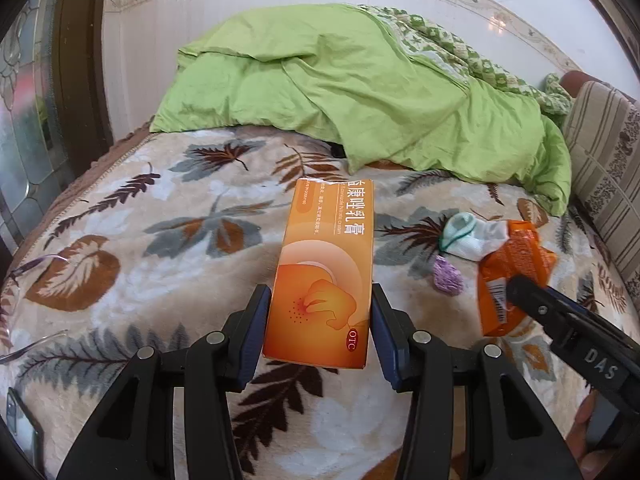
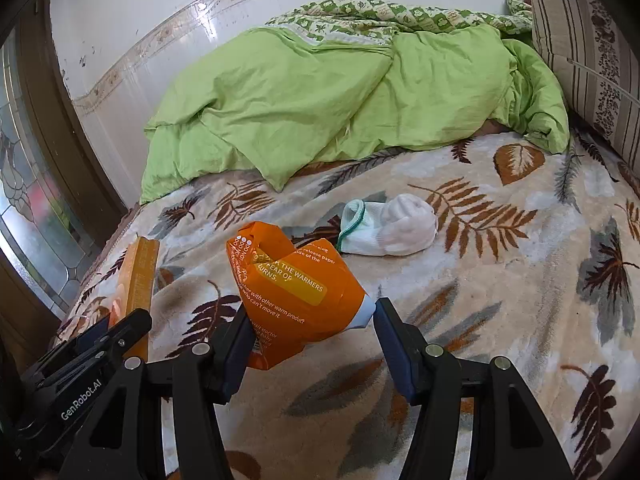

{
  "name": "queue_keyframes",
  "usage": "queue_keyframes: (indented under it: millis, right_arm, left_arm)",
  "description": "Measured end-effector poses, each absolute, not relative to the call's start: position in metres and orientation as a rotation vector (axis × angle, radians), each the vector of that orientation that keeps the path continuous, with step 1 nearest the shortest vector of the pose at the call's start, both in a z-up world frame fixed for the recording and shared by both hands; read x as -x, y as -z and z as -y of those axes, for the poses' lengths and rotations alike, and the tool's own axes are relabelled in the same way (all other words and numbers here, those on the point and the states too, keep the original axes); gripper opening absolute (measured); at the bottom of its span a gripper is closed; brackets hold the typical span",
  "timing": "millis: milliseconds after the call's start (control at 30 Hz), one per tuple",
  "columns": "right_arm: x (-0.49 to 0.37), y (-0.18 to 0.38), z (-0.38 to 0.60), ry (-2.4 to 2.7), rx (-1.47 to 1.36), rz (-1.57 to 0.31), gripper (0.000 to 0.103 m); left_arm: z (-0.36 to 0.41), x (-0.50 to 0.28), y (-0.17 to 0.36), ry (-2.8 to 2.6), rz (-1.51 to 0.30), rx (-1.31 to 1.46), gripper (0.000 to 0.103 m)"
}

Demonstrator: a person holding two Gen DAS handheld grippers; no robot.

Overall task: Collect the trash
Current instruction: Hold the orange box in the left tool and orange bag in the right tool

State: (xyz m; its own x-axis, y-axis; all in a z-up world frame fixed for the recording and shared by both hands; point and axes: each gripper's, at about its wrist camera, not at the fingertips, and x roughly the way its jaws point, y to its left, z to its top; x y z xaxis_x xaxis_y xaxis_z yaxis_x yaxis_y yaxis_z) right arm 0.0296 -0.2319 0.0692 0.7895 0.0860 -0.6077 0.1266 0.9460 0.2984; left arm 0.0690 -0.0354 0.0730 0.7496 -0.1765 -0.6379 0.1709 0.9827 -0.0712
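Note:
My left gripper (image 1: 320,300) is shut on a long orange medicine box (image 1: 328,248), pads pressed on its two long sides, the box pointing away over the leaf-patterned blanket (image 1: 160,240). My right gripper (image 2: 314,312) is shut on a crumpled orange warmer wrapper (image 2: 288,280), held a little above the blanket (image 2: 500,280). In the left wrist view the wrapper (image 1: 516,260) and a right-gripper finger (image 1: 528,300) show at the right. From the right wrist camera, the box (image 2: 140,280) and the left gripper (image 2: 120,328) appear at lower left.
A white sock with a green cuff (image 2: 396,228) lies beyond the wrapper, and a small purple lump (image 1: 448,276) sits near it. A rumpled green quilt (image 1: 340,92) fills the back of the bed. A striped cushion (image 1: 600,168) stands right; clear glasses (image 1: 28,272) and a phone (image 1: 20,420) lie left.

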Motion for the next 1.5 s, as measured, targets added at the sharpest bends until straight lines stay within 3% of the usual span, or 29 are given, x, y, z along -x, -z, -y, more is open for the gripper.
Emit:
queue_keyframes:
  millis: [1500]
  right_arm:
    - [-0.031, -0.070, 0.215, -0.003, -0.316, -0.656, 0.063]
  left_arm:
    - [0.021, -0.070, -0.074, 0.137, -0.669, -0.038, 0.047]
